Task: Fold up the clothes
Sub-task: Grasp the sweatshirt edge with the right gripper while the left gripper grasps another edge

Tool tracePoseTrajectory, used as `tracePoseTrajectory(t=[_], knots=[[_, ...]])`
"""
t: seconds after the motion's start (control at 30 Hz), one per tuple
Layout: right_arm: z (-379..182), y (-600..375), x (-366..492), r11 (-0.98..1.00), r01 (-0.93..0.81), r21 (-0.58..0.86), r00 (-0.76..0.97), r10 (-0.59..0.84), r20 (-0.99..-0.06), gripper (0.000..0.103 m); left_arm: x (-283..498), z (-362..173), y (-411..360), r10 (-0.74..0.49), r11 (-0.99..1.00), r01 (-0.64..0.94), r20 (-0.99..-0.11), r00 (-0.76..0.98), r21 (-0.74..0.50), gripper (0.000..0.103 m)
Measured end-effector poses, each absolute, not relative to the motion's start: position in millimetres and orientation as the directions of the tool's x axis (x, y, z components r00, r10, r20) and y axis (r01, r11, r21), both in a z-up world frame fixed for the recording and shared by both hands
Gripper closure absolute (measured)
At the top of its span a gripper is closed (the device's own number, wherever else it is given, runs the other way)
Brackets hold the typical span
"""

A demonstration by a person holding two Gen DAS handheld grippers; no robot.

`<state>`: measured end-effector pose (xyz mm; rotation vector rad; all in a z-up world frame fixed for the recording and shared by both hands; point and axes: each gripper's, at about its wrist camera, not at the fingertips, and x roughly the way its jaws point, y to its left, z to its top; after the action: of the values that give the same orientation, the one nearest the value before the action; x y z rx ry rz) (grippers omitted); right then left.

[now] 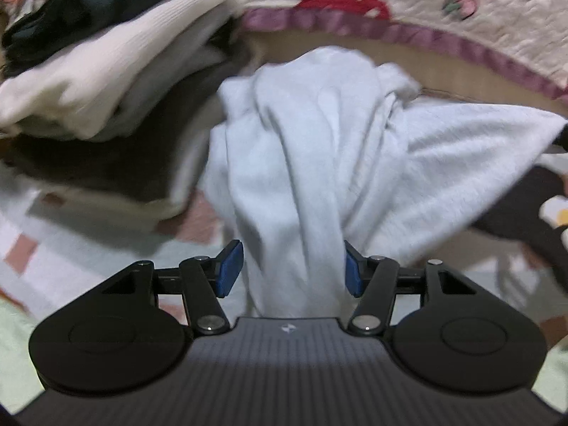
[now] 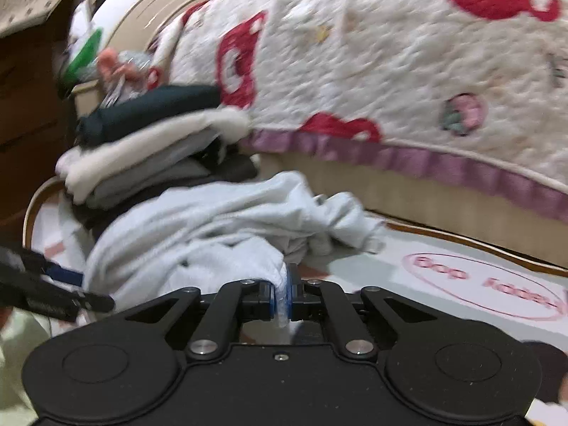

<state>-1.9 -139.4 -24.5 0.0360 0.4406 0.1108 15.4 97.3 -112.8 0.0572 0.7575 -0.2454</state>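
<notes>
A pale white fleecy garment [image 1: 319, 149] lies crumpled on the patterned mat. A thick strand of it runs between the blue pads [image 1: 230, 266] of my left gripper [image 1: 294, 268]. The jaws stand apart on either side of the strand and do not visibly pinch it. In the right wrist view the same garment [image 2: 198, 234] spreads to the left. My right gripper [image 2: 283, 294] is shut on a thin fold of its edge. My left gripper [image 2: 53, 284] shows at the left, beside the garment.
A stack of folded clothes [image 1: 106, 71], dark, cream and grey, sits at the left behind the garment. A bed with a quilted red-and-white cover [image 2: 390, 71] and purple trim rises behind. The mat [image 2: 461, 284] carries a pink oval print. A dark garment [image 1: 525, 220] lies at right.
</notes>
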Motion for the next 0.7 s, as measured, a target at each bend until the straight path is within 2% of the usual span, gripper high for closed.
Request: tracePoseTrajectory(t=[0.03,0.07,0.1,0.17,0.37,0.47,0.5,0.57,0.63,0.7], knots=[[-16.1,-144.7,-10.2,0.996,-0.078,0.051,0.908,0.092,-0.409,0.097,16.9,-111.3,90.1,-0.221,0.967,0.250,-0.683,0.696,-0.057,0.059],[-6.6,-150.3,-18.7,0.997,-0.056,0.043,0.917,0.069,-0.393,0.097,17.9,-109.1,82.7,-0.244,0.962,0.263,-0.683,0.689,-0.079,0.085],[3.0,-155.9,-27.1,0.999,-0.035,0.035,0.925,0.046,-0.377,0.097,18.3,-106.2,75.3,-0.267,0.956,0.276,-0.681,0.682,-0.099,0.092],[23.9,-167.4,-44.9,0.999,-0.006,0.040,0.935,0.020,-0.354,0.097,13.2,-91.3,61.5,-0.308,0.944,0.306,-0.653,0.692,-0.122,0.095],[94.0,-203.0,-110.0,0.990,0.142,0.013,0.963,-0.135,-0.235,0.097,-9.4,-29.2,37.0,-0.427,0.903,0.384,-0.512,0.745,-0.193,0.096],[119.8,-234.1,-147.8,0.961,0.263,0.082,0.946,-0.240,-0.217,0.097,-6.6,-19.0,28.9,-0.501,0.864,0.433,-0.520,0.692,-0.257,0.094],[122.2,-246.6,-161.8,0.943,0.312,0.113,0.932,-0.280,-0.232,0.097,-5.9,-21.7,26.7,-0.526,0.849,0.444,-0.533,0.663,-0.285,0.093],[113.0,-270.5,-187.2,0.898,0.419,0.135,0.885,-0.371,-0.280,0.097,-6.1,-33.7,24.9,-0.582,0.812,0.465,-0.546,0.603,-0.352,0.083],[85.1,-296.1,-198.3,0.847,0.506,0.162,0.828,-0.423,-0.368,0.097,-5.6,-50.4,20.1,-0.612,0.789,0.461,-0.577,0.541,-0.405,0.083],[45.3,-325.2,-203.9,0.784,0.591,0.189,0.754,-0.453,-0.476,0.097,-5.3,-64.9,12.8,-0.591,0.804,0.443,-0.624,0.511,-0.397,0.084]])
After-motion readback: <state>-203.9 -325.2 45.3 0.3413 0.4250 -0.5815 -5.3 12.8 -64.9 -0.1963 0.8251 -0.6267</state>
